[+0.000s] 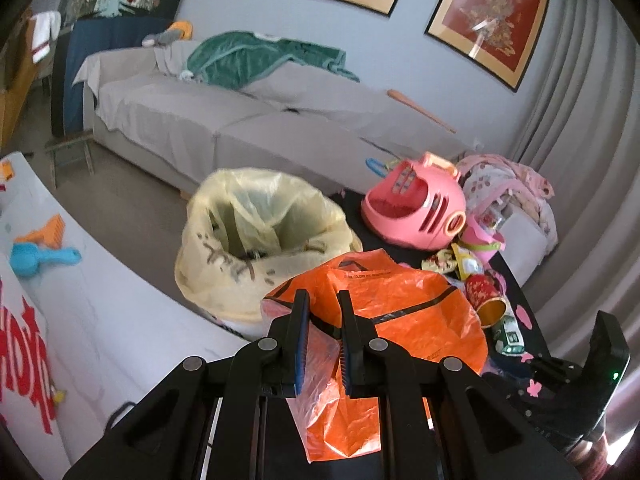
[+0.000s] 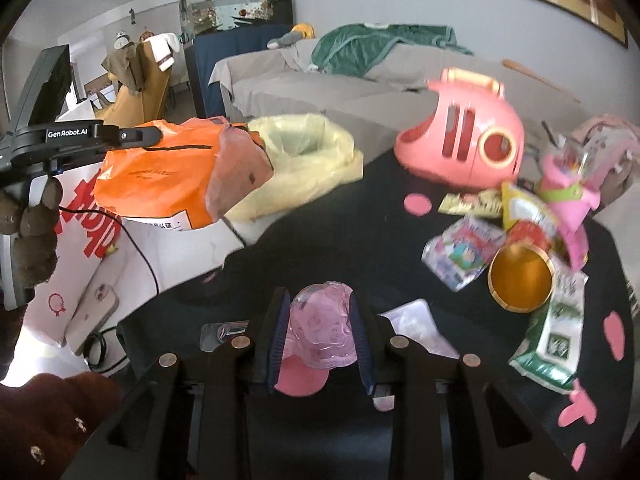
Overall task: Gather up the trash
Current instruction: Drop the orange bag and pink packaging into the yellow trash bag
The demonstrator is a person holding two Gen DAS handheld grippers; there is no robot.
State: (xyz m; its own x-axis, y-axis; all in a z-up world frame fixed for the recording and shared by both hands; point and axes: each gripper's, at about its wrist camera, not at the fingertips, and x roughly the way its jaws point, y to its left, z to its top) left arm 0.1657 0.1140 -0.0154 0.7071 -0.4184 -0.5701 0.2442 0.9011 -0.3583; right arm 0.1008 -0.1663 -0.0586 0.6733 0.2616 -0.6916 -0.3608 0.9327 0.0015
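Left gripper (image 1: 323,336) was clenched on the orange plastic bag (image 1: 400,304), thin film bunched between its fingers (image 1: 301,340), bag hanging clear of the black tabletop (image 2: 320,240). In the right wrist view the same bag sat just left of the yellow-lined bin (image 2: 308,156), partly overlapping its near rim. A gloved hand (image 2: 30,232) held that gripper's handle at the far left of that view.

Landmark: the bin, liner mouth open, some debris already inside, standing off the tabletop's left edge in front of the grey sofa (image 1: 224,120).

Right of the bin, right gripper (image 2: 320,340) was grasping a crumpled clear-pink wrapper (image 2: 320,332) low over the tabletop; the pads pressed both its sides.

Further right of the bin: pink toy carrier (image 2: 460,144), then a pile of snack wrappers (image 2: 464,256), a gold-mouthed cup (image 2: 520,280) lying on its side, and a green-white packet (image 2: 556,340). All uncollected.

Step, as I read it: both grippers loaded, carry to the bin. Next move calls for bringing the bag over the liner mouth and letting go, then the same with the wrapper. Risk: light film may cling to the pads or drift outside the rim.

Pose: both grippers pitched downward, left higher, right lower and close to the tabletop.
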